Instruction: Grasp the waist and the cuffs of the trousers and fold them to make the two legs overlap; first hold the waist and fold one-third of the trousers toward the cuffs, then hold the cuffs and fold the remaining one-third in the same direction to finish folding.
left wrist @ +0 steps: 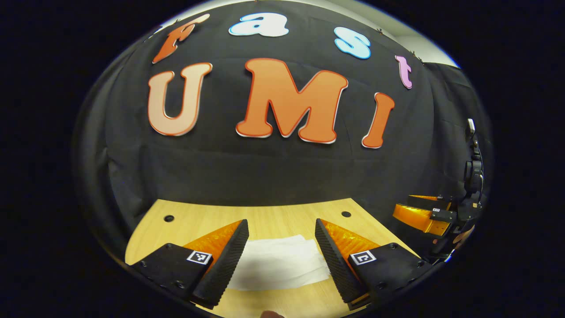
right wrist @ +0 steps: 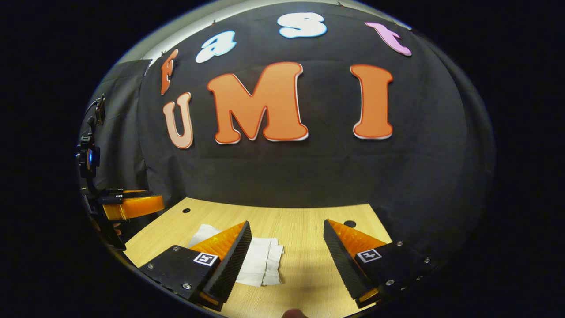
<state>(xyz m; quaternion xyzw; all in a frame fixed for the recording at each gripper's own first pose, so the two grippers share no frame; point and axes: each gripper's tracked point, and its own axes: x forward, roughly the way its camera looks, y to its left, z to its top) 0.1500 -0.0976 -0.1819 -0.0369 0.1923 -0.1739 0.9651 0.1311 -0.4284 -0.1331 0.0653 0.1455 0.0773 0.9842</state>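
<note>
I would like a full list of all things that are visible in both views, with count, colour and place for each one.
trousers: one, white, folded into a compact stack, lying flat on the table, in front of the left gripper; in the right gripper view they lie left of centre.
table: one, light wood, with small dark holes near its far corners, standing against the wall.
booth wall: one, black cloth, behind the table.
left gripper: one, open, held above the trousers, touching nothing; also seen at the left edge of the right gripper view.
right gripper: one, open, above bare table right of the trousers; also seen at the right edge of the left gripper view.
</note>
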